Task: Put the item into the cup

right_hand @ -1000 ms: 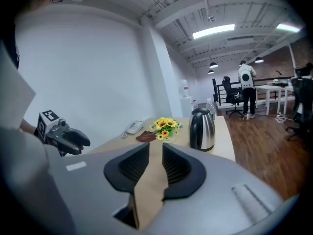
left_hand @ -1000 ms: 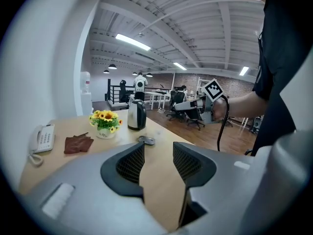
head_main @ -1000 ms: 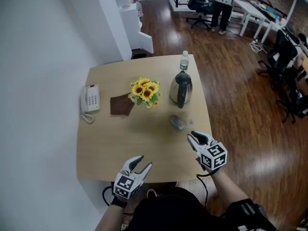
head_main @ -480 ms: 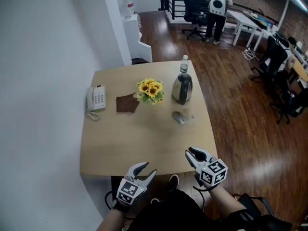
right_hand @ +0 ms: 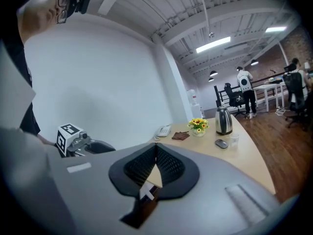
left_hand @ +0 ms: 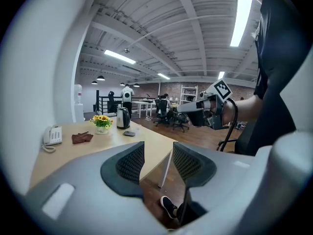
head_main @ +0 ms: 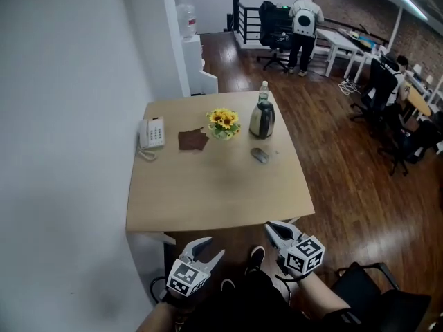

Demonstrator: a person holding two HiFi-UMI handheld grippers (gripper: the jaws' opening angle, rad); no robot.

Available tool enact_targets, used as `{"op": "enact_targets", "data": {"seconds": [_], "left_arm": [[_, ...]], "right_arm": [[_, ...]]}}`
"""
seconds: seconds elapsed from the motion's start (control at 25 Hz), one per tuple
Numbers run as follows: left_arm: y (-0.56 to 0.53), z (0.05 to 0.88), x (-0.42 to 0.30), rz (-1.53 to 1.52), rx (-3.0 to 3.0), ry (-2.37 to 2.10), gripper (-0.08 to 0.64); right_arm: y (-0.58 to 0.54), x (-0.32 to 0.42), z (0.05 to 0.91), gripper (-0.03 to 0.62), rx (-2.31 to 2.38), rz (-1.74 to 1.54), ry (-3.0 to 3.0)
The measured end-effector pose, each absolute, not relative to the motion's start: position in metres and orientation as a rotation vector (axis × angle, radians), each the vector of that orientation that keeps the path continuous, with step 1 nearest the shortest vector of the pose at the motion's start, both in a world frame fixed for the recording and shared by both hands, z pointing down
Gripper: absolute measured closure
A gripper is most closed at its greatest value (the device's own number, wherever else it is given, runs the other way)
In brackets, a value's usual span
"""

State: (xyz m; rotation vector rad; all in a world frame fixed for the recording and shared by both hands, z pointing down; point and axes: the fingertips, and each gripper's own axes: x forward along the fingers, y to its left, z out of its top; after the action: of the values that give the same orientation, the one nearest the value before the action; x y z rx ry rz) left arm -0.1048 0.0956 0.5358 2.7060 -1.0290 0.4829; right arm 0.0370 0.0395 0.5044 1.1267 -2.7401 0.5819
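A small grey item (head_main: 260, 155) lies on the wooden table (head_main: 208, 192) in front of the kettle. A little clear cup (right_hand: 234, 140) stands just right of the grey item (right_hand: 221, 143). Both grippers hang off the table's near edge, over the person's lap and well short of these objects. My left gripper (head_main: 210, 249) is open and its jaws (left_hand: 159, 160) hold nothing. My right gripper (head_main: 270, 226) is shut, and its pads meet (right_hand: 156, 153) with nothing between them.
On the far half of the table are a white phone (head_main: 152, 133), a brown cloth (head_main: 192, 140), sunflowers (head_main: 223, 123), a steel kettle (head_main: 261, 120) and a bottle (head_main: 264, 88). A white wall runs along the left. A person (head_main: 302, 23) stands far back by desks and office chairs.
The view has pulled back from the table, so both grippers now sit off its near edge. The right gripper's jaws, open before, have closed on nothing.
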Motion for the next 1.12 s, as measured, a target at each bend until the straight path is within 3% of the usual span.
{"op": "enact_targets", "data": {"seconds": [0.44,1.12], "left_arm": [[0.153,0.523,-0.105,0.424,2.742,-1.021,0.382],[0.172,0.513,-0.086,0.441,2.750,-1.060,0.382]], "right_arm": [[0.125,0.008,0.495,0.584,0.991,0.567,-2.743],[0.154,0.029,0.493,0.584,0.919,0.554,-2.774]]}}
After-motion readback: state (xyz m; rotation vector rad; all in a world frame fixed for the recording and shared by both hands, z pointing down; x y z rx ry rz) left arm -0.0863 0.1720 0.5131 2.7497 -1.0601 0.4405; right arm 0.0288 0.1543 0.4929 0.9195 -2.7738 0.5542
